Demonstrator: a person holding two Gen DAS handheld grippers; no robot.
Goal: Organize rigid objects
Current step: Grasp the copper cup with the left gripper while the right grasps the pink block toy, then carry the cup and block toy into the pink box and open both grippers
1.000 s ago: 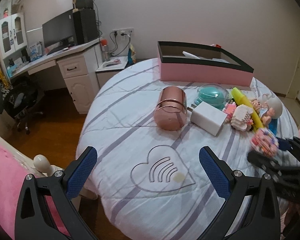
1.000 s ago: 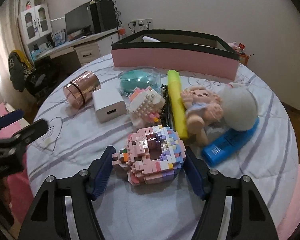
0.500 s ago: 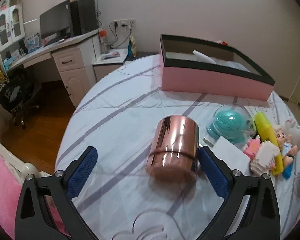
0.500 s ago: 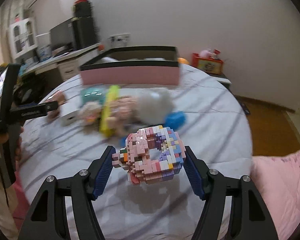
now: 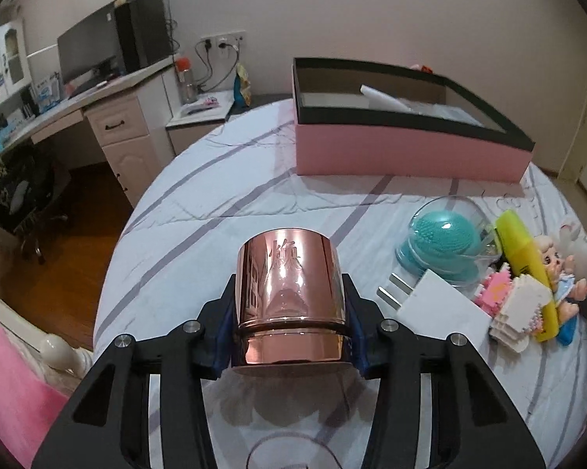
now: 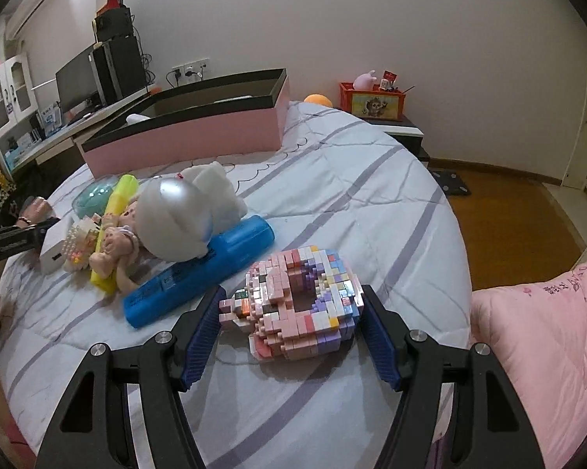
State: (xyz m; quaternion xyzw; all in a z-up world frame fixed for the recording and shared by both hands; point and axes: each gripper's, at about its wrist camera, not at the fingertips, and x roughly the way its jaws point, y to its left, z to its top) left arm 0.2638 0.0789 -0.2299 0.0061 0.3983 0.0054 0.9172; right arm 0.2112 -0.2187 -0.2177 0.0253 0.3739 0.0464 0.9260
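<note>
A bedroom in a home. A round bed (image 5: 254, 179) with a white quilt striped in grey fills the near and middle ground; a pink pillow (image 6: 547, 336) lies at its near right edge. At far left a white counter (image 5: 98, 97) with drawers carries a black monitor (image 5: 86, 51) and a dark computer tower (image 5: 145, 31), beside a white glass-door cabinet (image 5: 0, 66). A wall socket (image 5: 223, 41) with plugged cables sits on the plain far wall. A low nightstand (image 6: 399, 127) at far right holds a small orange box of trinkets (image 6: 371, 101). The floor (image 6: 508, 215) is brown wood.
</note>
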